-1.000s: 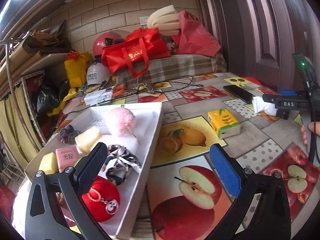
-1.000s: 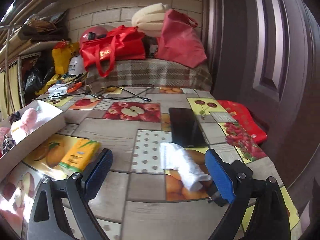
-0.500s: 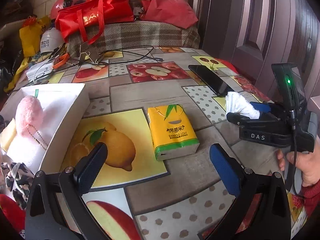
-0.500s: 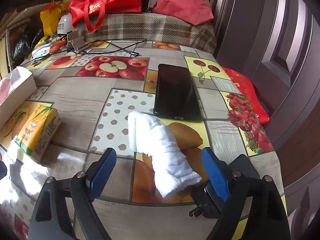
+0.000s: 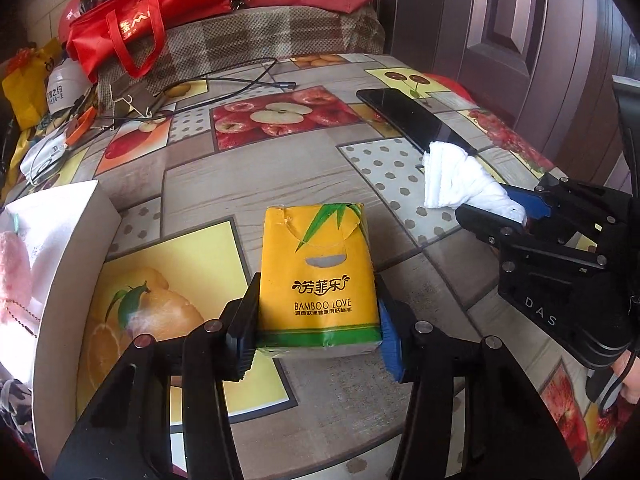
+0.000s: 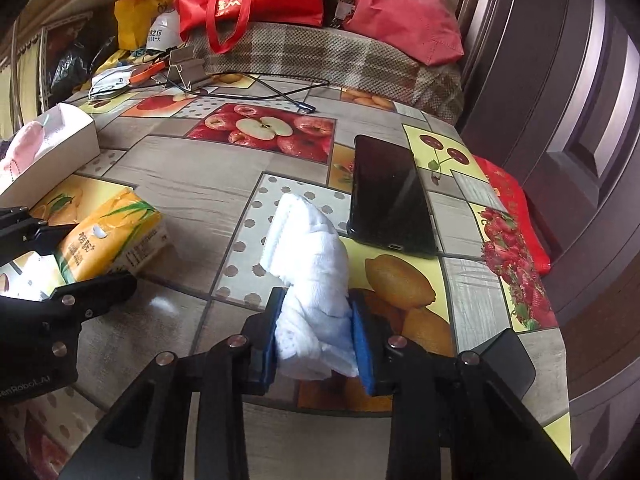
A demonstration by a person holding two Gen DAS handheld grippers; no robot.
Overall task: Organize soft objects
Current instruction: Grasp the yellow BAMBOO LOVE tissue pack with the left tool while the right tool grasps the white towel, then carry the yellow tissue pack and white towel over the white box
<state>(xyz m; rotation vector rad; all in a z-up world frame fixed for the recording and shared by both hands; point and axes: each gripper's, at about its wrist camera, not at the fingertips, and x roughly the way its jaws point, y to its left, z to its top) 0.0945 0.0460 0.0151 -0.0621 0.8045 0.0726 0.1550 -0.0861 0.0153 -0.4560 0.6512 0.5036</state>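
A yellow tissue pack [image 5: 318, 280] lies on the fruit-print table, and my left gripper [image 5: 318, 328] is shut on its near end. It also shows in the right wrist view [image 6: 108, 236]. My right gripper [image 6: 316, 336] is shut on a rolled white cloth [image 6: 312, 264] that rests on the table beside a black phone [image 6: 388, 196]. The cloth [image 5: 460, 180] and the right gripper [image 5: 516, 210] show at the right of the left wrist view. A white box [image 5: 72, 248] with a pink pompom [image 5: 14, 268] in it stands at the left.
Cables [image 5: 224, 88] and a small stand [image 6: 184, 66] lie at the back of the table. Red bags [image 5: 132, 12] sit on a plaid-covered bench behind. A dark door [image 6: 560, 100] is at the right. A red packet [image 6: 516, 216] lies over the table's right edge.
Both grippers have moved forward and down and shut: the left on the tissue pack, the right on the white cloth. Both were open before.
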